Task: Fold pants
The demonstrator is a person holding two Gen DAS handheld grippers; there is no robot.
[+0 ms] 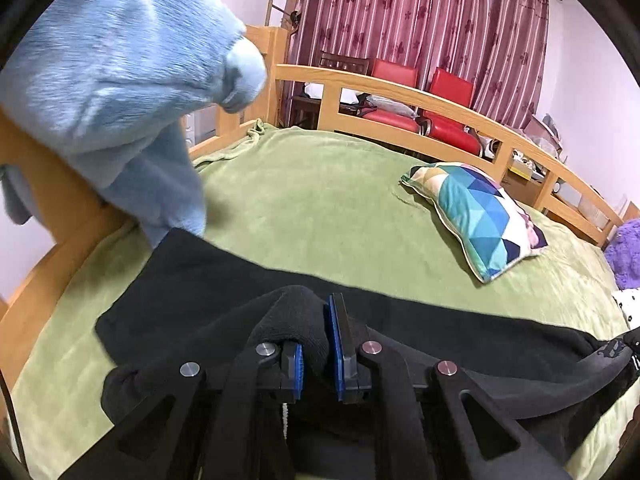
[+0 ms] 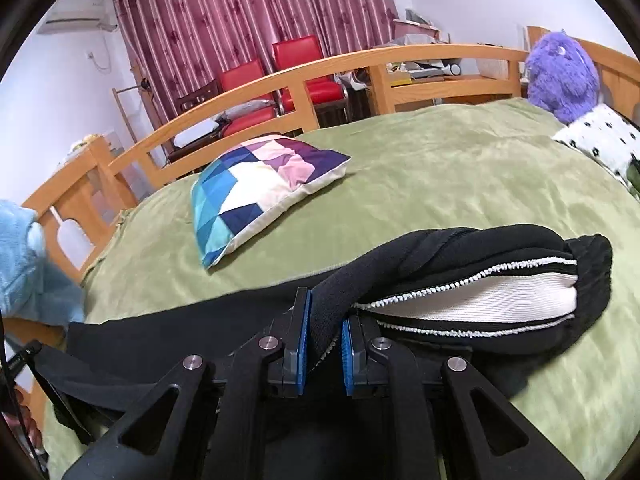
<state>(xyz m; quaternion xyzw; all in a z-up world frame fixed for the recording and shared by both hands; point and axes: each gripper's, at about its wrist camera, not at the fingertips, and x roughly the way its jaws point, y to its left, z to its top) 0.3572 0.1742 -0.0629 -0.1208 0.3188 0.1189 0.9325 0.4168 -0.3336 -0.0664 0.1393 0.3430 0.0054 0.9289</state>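
Note:
Black pants (image 1: pixel 224 280) lie stretched across the near side of a green bedspread (image 1: pixel 320 200). My left gripper (image 1: pixel 318 344) is shut on a bunched fold of the black fabric near one end. My right gripper (image 2: pixel 324 340) is shut on the pants (image 2: pixel 460 256) at the waistband, where a white lining (image 2: pixel 480 300) and a zipper show. The fabric in each gripper is raised slightly above the bed.
A colourful geometric pillow (image 1: pixel 476 216) lies on the bed beyond the pants and also shows in the right wrist view (image 2: pixel 260 184). A light blue fleece garment (image 1: pixel 120 80) hangs at the left. A purple plush (image 2: pixel 560 72) and a dotted pillow (image 2: pixel 600 140) sit far right. A wooden rail (image 1: pixel 400 96) edges the bed.

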